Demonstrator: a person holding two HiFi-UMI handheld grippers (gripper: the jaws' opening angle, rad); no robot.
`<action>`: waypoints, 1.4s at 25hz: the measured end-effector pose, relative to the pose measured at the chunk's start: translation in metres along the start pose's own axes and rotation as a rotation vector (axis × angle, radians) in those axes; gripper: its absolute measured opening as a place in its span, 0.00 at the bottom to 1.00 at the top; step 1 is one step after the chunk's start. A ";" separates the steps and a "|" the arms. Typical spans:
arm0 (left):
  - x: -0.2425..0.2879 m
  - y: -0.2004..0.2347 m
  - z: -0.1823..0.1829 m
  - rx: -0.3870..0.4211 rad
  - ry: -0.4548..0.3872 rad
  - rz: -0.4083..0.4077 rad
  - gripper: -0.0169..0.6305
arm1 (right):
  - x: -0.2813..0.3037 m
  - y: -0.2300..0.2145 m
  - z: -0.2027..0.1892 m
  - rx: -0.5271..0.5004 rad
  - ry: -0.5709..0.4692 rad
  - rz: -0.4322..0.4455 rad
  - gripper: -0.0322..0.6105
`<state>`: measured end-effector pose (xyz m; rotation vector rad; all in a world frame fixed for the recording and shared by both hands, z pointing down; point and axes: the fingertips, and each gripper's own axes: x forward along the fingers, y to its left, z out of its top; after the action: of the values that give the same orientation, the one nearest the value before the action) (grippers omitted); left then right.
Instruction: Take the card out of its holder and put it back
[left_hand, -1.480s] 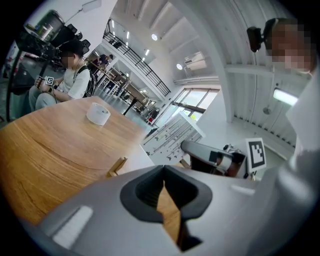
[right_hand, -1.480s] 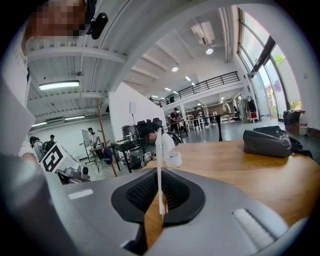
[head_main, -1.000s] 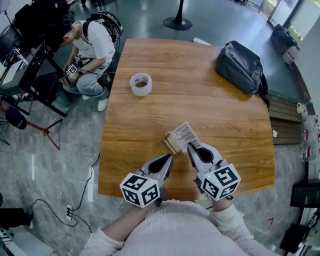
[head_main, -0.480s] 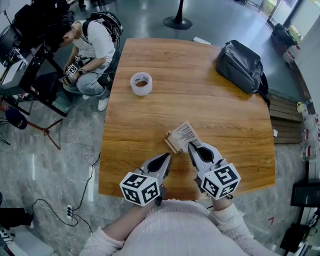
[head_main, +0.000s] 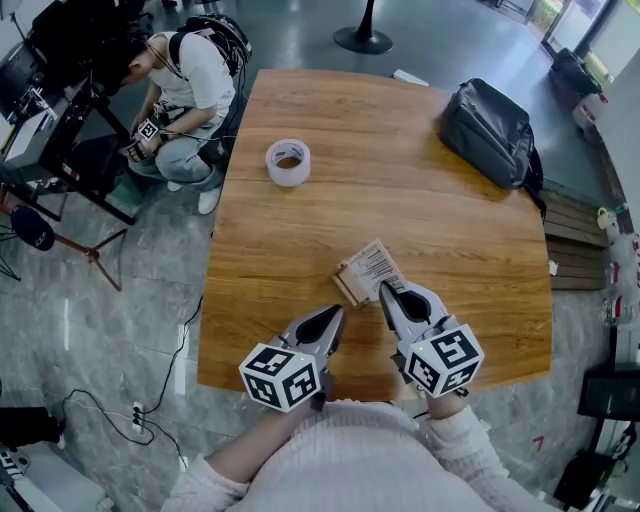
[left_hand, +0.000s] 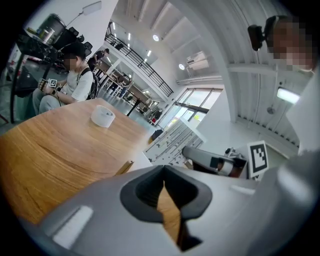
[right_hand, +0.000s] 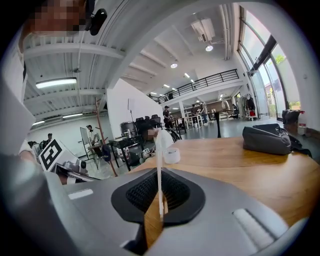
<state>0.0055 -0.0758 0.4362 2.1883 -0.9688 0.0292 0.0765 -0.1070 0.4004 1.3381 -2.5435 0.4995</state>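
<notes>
The wooden desk (head_main: 440, 240) fills most of the head view. A black bag (head_main: 490, 132) lies at its far right corner, and a person (head_main: 190, 90) crouches on the floor beyond its far left edge. At the near edge, the left gripper (head_main: 337, 314) hovers with its jaws drawn together on nothing. Beside it, the right gripper (head_main: 385, 291) is pinched onto the card's near edge. A roll of tape (head_main: 287, 162) sits far left. Just past the gripper tips lies the small wooden holder (head_main: 346, 286), with the printed white card (head_main: 372, 266) tilted against its right side; whether it sits in the slot I cannot tell.
</notes>
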 end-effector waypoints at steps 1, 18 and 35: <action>0.000 0.001 0.000 -0.004 0.000 0.002 0.04 | 0.002 0.000 -0.001 -0.002 0.005 0.002 0.06; 0.003 0.024 -0.022 -0.096 0.028 0.044 0.04 | 0.024 -0.010 -0.025 -0.003 0.081 0.038 0.06; 0.002 0.026 -0.034 -0.132 0.042 0.044 0.04 | 0.027 -0.006 -0.027 -0.028 0.126 0.030 0.06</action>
<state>-0.0016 -0.0669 0.4779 2.0377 -0.9679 0.0308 0.0672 -0.1200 0.4362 1.2207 -2.4629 0.5346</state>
